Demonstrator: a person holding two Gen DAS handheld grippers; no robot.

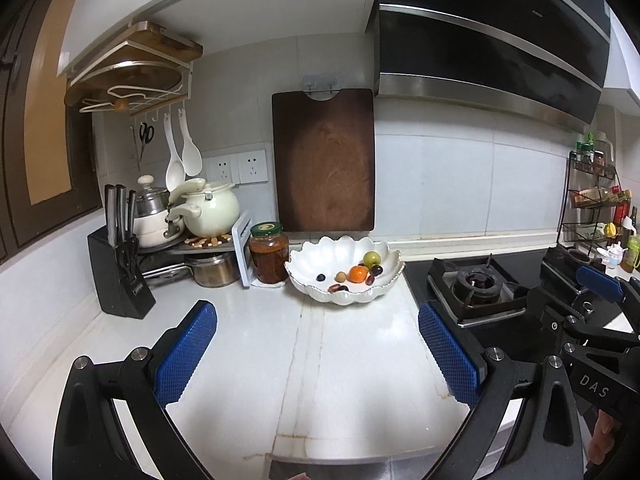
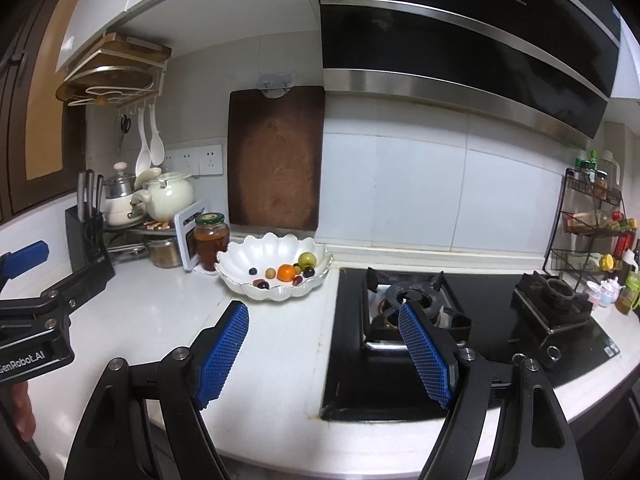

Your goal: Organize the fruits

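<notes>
Nearest, the left gripper (image 1: pixel 318 354) and right gripper (image 2: pixel 324 354) both stand with blue pads apart, holding nothing, over the white stone bench (image 1: pixel 248 360). Ahead of both, beyond the fingertips, sits the white scalloped ceramic bowl (image 2: pixel 240 258) with an orange (image 2: pixel 286 273), a green fruit (image 2: pixel 307 258) and small dark fruits (image 2: pixel 262 284) inside. No fruit lies loose on the bench, so the gathering looks done; any rearranging remains unclear.

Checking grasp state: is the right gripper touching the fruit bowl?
Apart. The right wrist view shows bare counter between the open right gripper and the fruit bowl.
</notes>
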